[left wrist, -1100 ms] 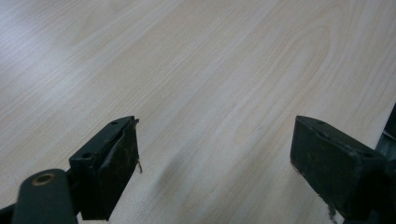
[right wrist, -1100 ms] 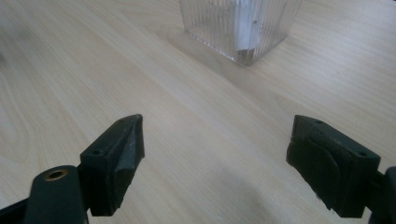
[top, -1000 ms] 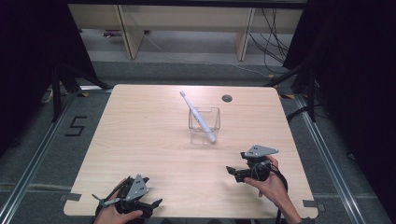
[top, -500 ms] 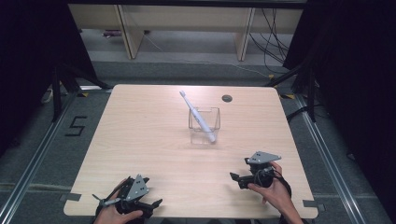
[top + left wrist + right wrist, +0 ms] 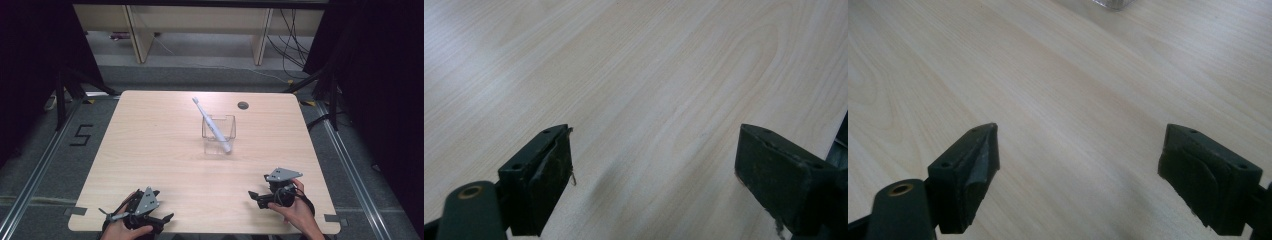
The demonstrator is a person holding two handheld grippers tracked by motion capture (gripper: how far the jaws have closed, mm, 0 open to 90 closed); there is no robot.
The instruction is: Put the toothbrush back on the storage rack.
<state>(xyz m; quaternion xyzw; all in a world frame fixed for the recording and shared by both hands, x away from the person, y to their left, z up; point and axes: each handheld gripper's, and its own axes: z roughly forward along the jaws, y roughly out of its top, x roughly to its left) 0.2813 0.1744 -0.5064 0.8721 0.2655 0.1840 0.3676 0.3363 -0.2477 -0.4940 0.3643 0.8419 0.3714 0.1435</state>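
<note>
A: Starting with the high view. What's on the table?

B: Clear cup mid-table, a bit toward the far edge. White toothbrush stands in it, tilted, head up and leaning far-left, handle end at the cup's near-right corner. Small dark hole in the tabletop, near the far edge, right of the cup.

A: Grippers?

B: Left gripper at the near-left edge, held in a hand. Right gripper near-right, in the other hand, jaws pointing left. Both well apart from the cup, nothing held.

A: Left gripper view?

B: Jaws spread wide, bare wood between them. Left gripper low over the table, table edge at far right.

A: Right gripper view?

B: Same thing. Right gripper jaws wide apart, clamped on nothing, only wood grain between. Bottom of the cup just clips the top edge, well ahead of the jaws. Can't see the toothbrush from here.
</note>
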